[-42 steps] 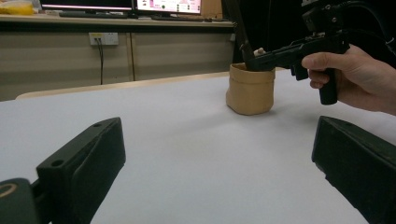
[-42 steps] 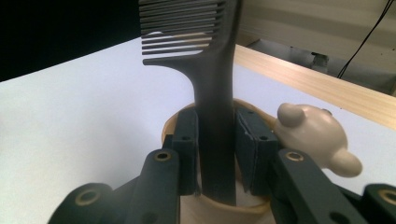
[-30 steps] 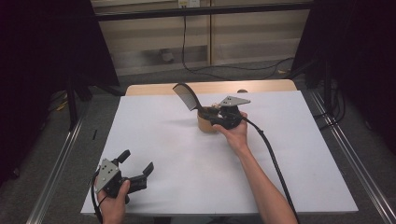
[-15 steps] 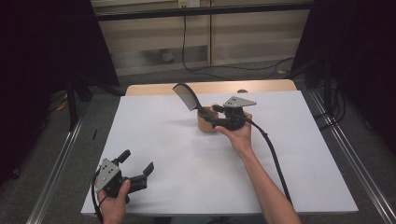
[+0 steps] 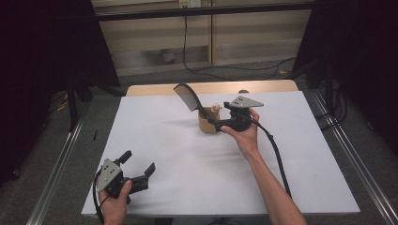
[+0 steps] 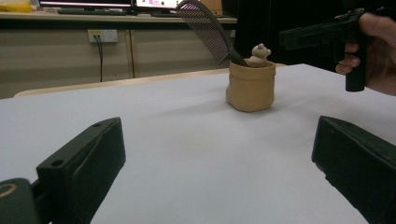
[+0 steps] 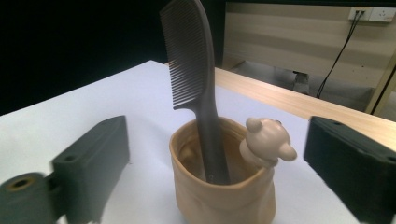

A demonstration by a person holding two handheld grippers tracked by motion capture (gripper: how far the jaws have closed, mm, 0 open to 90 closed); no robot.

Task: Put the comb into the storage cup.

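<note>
At the cup, the right gripper has just opened, releasing the comb.

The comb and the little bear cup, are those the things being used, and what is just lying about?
Part of the job:
- comb, standing in the cup
- tan bear cup
- right hand-held gripper, jaws just opened, empty

Just lying about:
- left hand-held gripper, open, resting near the table's edge
- wall socket

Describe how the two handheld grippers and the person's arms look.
Both the left gripper and the right gripper are black with two blocky jaws, a grey three-cornered plate on top and a trailing black cable. The forearms are bare, with no sleeves in the high view.
</note>
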